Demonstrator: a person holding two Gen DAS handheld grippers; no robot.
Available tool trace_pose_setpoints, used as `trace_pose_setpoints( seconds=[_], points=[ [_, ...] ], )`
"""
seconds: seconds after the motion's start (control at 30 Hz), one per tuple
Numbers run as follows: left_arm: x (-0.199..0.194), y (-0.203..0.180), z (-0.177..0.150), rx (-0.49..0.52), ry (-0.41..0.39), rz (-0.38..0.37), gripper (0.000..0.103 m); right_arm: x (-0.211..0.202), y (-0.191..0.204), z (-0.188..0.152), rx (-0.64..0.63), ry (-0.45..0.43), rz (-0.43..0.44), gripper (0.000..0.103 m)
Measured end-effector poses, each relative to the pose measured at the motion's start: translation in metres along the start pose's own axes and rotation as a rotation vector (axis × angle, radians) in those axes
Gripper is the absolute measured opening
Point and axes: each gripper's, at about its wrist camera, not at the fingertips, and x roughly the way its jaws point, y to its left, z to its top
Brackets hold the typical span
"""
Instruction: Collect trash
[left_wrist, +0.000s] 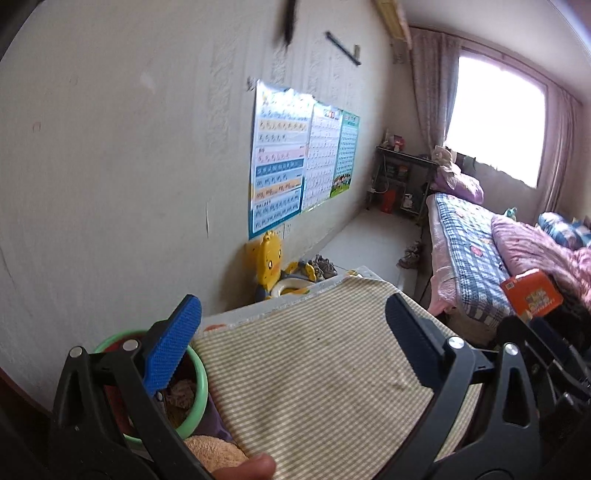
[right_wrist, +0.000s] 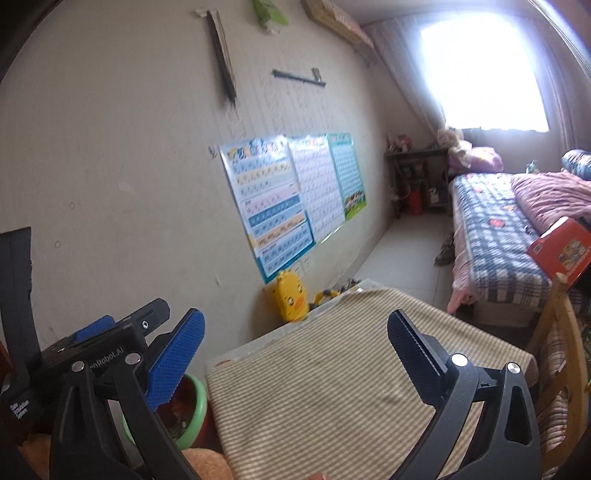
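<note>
A green-rimmed bin (left_wrist: 202, 384) stands low between the wall and the table, with crumpled brownish scraps (left_wrist: 181, 397) inside; the right wrist view shows the same bin (right_wrist: 201, 400). My left gripper (left_wrist: 291, 332) hangs open over the striped tablecloth (left_wrist: 314, 376), its blue left finger (left_wrist: 173, 343) above the bin's rim, nothing between the pads. My right gripper (right_wrist: 295, 350) is wide open over the same cloth (right_wrist: 332, 391), also empty. The left gripper's body (right_wrist: 107, 360) sits just left of it. No loose trash shows on the cloth.
A yellow duck potty (left_wrist: 271, 266) stands by the wall beyond the table. A bed (left_wrist: 469, 251) with an orange box (left_wrist: 532, 291) lies to the right. A wooden chair (right_wrist: 561, 350) is at the table's right. A tan plush thing (left_wrist: 214, 452) and a thumb (left_wrist: 255, 466) are near the bottom edge.
</note>
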Motion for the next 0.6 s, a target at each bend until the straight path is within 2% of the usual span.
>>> trace_pose_setpoints(
  seconds=[0.13, 0.27, 0.6],
  points=[
    [-0.003, -0.011, -0.001, 0.026, 0.0, 0.0, 0.098, 0.003, -0.013, -0.002, 0.038, 0.025, -0.029, 0.096],
    [-0.005, -0.016, 0.0, 0.043, -0.005, 0.011, 0.098, 0.001, -0.027, -0.003, 0.095, 0.012, -0.031, 0.096],
    [-0.001, -0.02, -0.004, 0.064, 0.016, 0.014, 0.098, 0.003, -0.026, -0.003, 0.076, 0.012, -0.053, 0.096]
  ],
)
